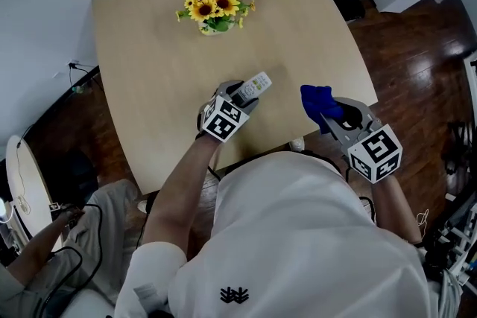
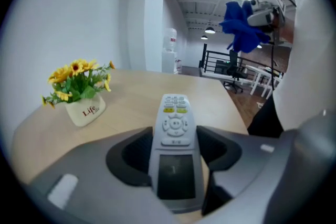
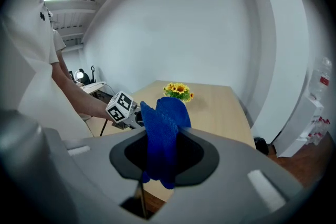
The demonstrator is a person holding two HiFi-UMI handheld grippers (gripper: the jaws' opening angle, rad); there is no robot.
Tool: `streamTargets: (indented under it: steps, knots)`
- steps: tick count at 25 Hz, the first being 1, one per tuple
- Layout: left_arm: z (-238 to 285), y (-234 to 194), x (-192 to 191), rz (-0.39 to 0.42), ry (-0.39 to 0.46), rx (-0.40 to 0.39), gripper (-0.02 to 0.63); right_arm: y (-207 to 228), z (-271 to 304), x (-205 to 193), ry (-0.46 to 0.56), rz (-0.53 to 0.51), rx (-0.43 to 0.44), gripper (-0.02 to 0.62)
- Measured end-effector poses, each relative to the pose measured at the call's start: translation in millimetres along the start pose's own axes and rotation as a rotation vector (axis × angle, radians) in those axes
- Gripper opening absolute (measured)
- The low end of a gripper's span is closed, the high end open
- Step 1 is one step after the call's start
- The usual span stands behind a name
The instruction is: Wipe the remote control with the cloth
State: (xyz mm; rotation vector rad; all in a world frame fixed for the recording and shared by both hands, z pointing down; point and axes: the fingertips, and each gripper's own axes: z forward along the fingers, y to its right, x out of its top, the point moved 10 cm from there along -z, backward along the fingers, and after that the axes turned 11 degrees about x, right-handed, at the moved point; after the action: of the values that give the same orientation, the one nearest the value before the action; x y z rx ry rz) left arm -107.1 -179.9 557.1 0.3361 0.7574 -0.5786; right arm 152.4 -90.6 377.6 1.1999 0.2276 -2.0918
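Left tool clamping remote control, right tool pinching blue cloth, sunflower pot beyond on table

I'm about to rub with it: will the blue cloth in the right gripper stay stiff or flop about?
Likely floppy: the blue cloth bunches above the right gripper and droops below its shut jaws. Probably light, since that pinch alone holds it up off the table. Its nubby weave should grip rather than slip.
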Motion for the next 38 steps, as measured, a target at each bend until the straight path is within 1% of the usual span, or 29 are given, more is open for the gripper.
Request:
streamTargets:
  steps: [3, 6, 11, 16, 19, 22, 29, 38]
  knots:
    - [-25, 13, 20, -0.004, 0.030, 0.010, 0.279, -1, 1, 11, 0.038, -0.036, 0.029, 0.086]
    - [-44, 27, 42, 0.003, 0.060, 0.027, 0.279, -2, 8, 26, 0.081, -0.085, 0.075, 0.086]
    - [-67, 41, 79, 0.021, 0.117, 0.043, 0.279, -18, 36, 60, 0.123, -0.198, 0.193, 0.086]
    - [-85, 59, 108, 0.025, 0.146, 0.070, 0.279, -42, 54, 73, 0.122, -0.294, 0.317, 0.086]
    - [-94, 66, 119, 0.023, 0.154, 0.096, 0.279, -47, 63, 75, 0.108, -0.322, 0.381, 0.086]
    - [-101, 71, 120, 0.000, 0.148, 0.121, 0.279, -48, 71, 72, 0.089, -0.338, 0.425, 0.086]
    - [-114, 78, 108, -0.036, 0.121, 0.177, 0.279, -35, 71, 69, 0.078, -0.344, 0.430, 0.086]
    - [-122, 85, 102, -0.064, 0.087, 0.226, 0.279, 3, 55, 73, 0.083, -0.307, 0.366, 0.086]
